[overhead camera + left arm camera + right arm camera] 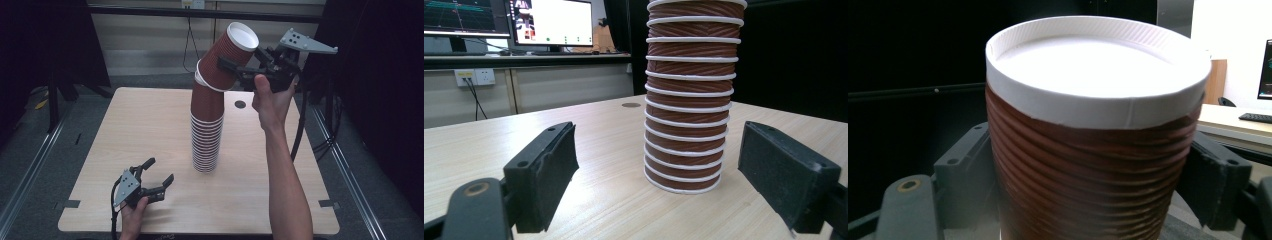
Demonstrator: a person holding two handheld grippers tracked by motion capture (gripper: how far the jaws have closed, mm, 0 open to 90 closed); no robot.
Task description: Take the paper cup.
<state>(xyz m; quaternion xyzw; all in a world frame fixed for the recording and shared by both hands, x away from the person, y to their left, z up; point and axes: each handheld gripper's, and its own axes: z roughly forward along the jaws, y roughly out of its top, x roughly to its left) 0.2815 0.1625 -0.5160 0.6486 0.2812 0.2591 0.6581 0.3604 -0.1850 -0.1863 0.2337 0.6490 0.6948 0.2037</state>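
Note:
A tall stack of brown ribbed paper cups [206, 135] with white rims stands in the middle of the wooden table [145, 125]. The top cup [232, 52] is tilted to the right, its base still at the rim of the cup below. My right gripper [227, 67] is shut on that top cup; in the right gripper view the cup [1093, 150] sits between the black pads [965, 175]. My left gripper [160, 171] rests low near the table's front left, open, with nothing held. Its view looks at the foot of the stack [686, 150], which stands beyond the jaws.
A small dark round grommet [240, 104] sits in the table to the right of the stack. Monitors [551, 22] and a wall socket [476, 76] lie beyond the far edge. Dark curtains flank the table.

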